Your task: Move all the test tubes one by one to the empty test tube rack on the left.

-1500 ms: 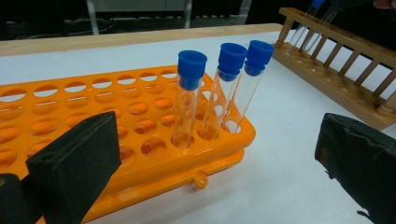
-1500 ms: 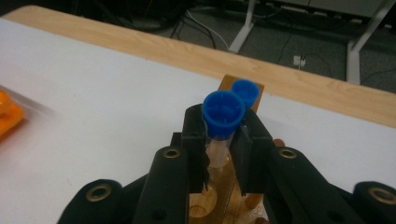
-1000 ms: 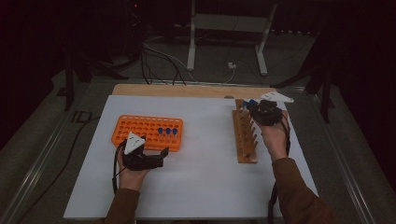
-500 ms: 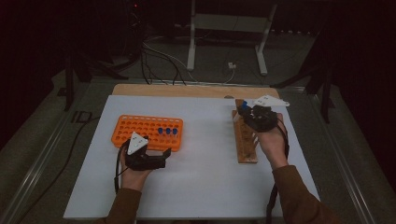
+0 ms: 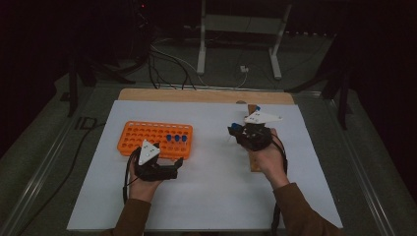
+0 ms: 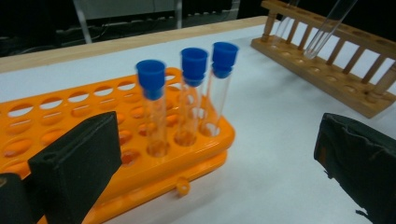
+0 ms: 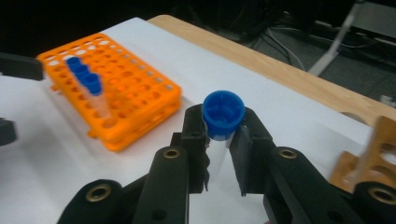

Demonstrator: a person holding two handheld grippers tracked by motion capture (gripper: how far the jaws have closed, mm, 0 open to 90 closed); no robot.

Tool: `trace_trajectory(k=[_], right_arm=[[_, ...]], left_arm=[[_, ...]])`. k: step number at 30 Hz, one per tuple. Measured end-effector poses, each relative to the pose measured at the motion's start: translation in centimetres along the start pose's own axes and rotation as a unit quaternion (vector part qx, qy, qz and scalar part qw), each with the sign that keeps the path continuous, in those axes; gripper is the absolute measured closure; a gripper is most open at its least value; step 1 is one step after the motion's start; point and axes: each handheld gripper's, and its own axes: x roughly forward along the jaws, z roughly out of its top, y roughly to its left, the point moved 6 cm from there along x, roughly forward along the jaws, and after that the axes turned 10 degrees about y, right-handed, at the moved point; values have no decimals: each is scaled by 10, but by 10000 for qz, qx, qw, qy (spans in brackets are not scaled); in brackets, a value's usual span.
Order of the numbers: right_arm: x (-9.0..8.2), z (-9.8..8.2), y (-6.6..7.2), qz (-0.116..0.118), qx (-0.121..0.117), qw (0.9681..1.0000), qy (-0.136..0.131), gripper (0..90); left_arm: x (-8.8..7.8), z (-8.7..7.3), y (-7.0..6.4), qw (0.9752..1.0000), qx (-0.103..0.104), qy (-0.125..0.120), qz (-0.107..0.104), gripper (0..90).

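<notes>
My right tongs (image 7: 219, 140) pinch a capped tube (image 7: 223, 114), left tongs (image 6: 224, 168) gape; tilted, it could miss the orange rack (image 5: 147, 137).

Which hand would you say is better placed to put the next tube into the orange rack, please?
Probably the right: its claw is shut on a blue-capped tube, in the air between the wooden rack and the orange rack. The left claw stands open and empty beside the orange rack.

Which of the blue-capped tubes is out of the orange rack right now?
The one clamped in the right gripper: that blue-capped tube is held between its jaws above the white mat. The other three tubes stand upright in the orange rack.
</notes>
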Motion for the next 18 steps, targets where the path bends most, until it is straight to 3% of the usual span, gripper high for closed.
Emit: trace_trajectory(k=[3,6,13,18], right_arm=[[1,0,9,163,-32,9999,23,767],[3,0,18,300,-22,9995,55,767],[6,0,40,673,-57,9976,123,767],[8,2,54,911,-128,9957,133,766]], left_arm=[[-2,5,-7,9998,145,-64,122,20],[-5,13,-18,9994,301,-116,113,21],[-2,24,-48,9977,632,-103,-199,38],[7,30,-66,9952,949,-6,-257,158]])
